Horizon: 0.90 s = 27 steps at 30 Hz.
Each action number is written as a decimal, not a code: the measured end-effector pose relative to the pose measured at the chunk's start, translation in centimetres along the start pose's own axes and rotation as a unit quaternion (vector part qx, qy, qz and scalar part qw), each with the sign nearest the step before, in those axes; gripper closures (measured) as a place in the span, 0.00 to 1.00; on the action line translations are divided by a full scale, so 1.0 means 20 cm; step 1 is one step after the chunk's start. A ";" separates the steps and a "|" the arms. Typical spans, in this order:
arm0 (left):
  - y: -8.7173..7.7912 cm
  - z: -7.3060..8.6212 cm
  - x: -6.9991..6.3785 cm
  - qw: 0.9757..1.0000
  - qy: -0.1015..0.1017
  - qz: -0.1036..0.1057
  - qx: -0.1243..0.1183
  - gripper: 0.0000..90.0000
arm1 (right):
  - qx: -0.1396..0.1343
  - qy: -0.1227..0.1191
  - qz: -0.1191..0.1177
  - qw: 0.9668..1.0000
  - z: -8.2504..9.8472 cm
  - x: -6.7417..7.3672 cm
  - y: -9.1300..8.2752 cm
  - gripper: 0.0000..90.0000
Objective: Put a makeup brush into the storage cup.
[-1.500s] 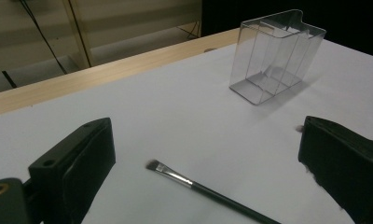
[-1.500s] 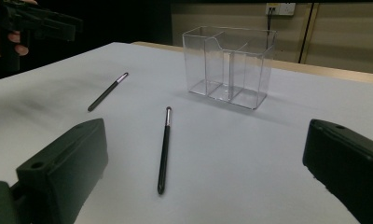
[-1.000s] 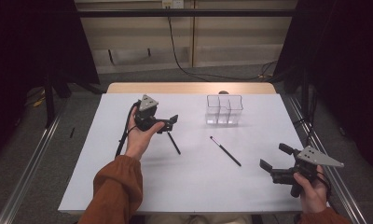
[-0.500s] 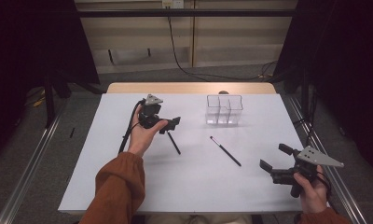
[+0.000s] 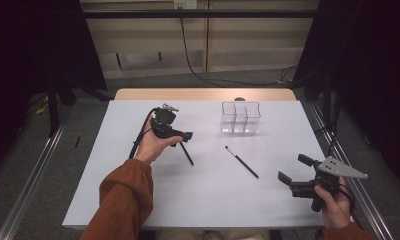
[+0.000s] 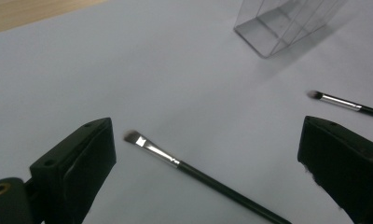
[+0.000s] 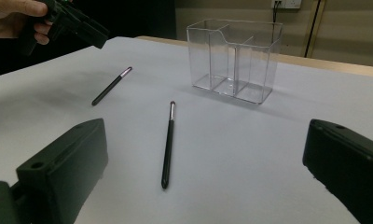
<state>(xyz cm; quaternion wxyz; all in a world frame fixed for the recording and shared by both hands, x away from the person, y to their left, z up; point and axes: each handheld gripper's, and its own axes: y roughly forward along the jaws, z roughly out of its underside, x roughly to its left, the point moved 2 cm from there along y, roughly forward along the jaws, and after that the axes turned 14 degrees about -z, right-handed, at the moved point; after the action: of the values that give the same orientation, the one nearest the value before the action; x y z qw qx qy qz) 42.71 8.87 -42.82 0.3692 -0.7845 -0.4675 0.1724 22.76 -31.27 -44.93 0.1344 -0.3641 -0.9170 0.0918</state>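
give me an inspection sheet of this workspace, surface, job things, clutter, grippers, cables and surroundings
Surface: white table top, wooden strip at far edge.
Job's things: two makeup brushes lying flat and apart, left brush below the left gripper, right brush mid-table; clear three-compartment organizer upright and empty.
Clutter: nothing seen.
Grippers: left gripper open above the left brush; right gripper open, near the table's right edge, holding nothing.
Cables: black cable trailing from left gripper; wall cable behind.
Surroundings: metal rails beside table, dark curtains.
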 end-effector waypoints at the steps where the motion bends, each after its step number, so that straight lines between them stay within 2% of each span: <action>1: 0.00 0.00 0.00 1.000 -0.002 -0.001 0.012 0.05 | 0.000 0.001 -0.001 1.000 0.00 0.00 0.00 0.00; 3: 0.01 0.00 0.00 0.999 0.003 -0.003 0.036 0.07 | 0.001 0.002 -0.001 1.000 0.00 0.00 0.00 0.00; 5: 0.03 0.00 0.00 0.998 -0.003 0.003 0.065 0.11 | 0.006 0.000 -0.004 1.000 0.00 0.00 0.01 0.00; 8: 0.06 0.00 0.01 0.996 -0.016 0.006 0.086 0.12 | 0.006 0.000 -0.006 1.000 0.00 0.00 0.01 0.00; 12: 0.08 -0.01 -0.01 0.994 -0.011 0.007 0.113 0.12 | 0.008 0.002 -0.008 1.000 0.01 0.00 0.01 0.00; 14: 0.09 -0.01 -0.02 0.993 -0.008 0.001 0.120 0.12 | 0.009 0.003 -0.008 1.000 0.01 0.00 0.01 0.00; 16: 0.10 -0.01 -0.02 0.991 -0.009 -0.004 0.136 0.14 | 0.009 0.002 -0.009 1.000 0.01 0.00 0.01 0.00; 18: 0.11 0.00 -0.01 0.990 0.000 -0.002 0.144 0.13 | 0.009 0.002 -0.009 1.000 0.01 0.00 0.01 0.00; 19: 0.12 0.00 -0.02 0.989 -0.007 -0.001 0.148 0.13 | 0.009 0.002 -0.009 1.000 0.01 0.01 0.01 0.00; 23: 0.14 -0.01 -0.03 0.986 -0.011 -0.011 0.167 0.18 | 0.011 0.002 -0.010 1.000 0.01 0.01 0.01 0.00; 25: 0.15 -0.01 -0.03 0.984 -0.001 -0.017 0.178 0.18 | 0.010 0.002 -0.010 1.000 0.01 0.01 0.01 0.00; 26: 0.15 0.00 -0.03 0.981 -0.009 -0.015 0.192 0.19 | 0.011 0.002 -0.011 1.000 0.01 0.01 0.01 0.00; 27: 0.16 0.00 -0.03 0.980 -0.008 -0.013 0.198 0.22 | 0.011 0.003 -0.011 1.000 0.01 0.01 0.01 0.00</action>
<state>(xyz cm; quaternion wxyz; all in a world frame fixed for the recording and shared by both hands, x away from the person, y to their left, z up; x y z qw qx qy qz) 44.34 7.38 -45.15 0.5153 -0.6885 -0.4374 0.2630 22.80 -31.00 -45.14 0.1418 -0.3533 -0.9194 0.0991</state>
